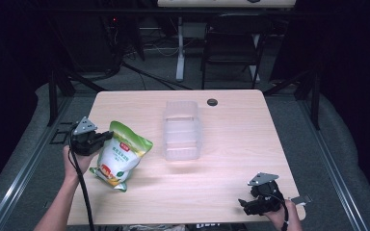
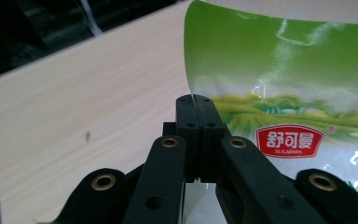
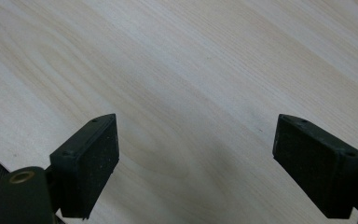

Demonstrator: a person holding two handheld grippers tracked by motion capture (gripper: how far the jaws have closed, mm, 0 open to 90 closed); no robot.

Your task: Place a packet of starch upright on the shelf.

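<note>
On the pale wooden tabletop (image 1: 231,144), left of a clear plastic container (image 1: 182,131), the green-and-white pouch (image 1: 120,155) slants, green top toward the container's far end. The left gripper (image 2: 193,100) has its jaws clamped on the pouch's (image 2: 279,93) edge. The right gripper (image 3: 196,154) hovers over bare wood, jaws wide apart.

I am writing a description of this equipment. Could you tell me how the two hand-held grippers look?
Both are matte black. The left gripper and the right gripper each carry a grey three-cornered plate on top and trail a black cable. Up close, the left gripper has flat linkage bars with brass-coloured pivot rings; the right gripper has blocky, rectangular jaw pads. No sleeves are visible on the forearms.
</note>
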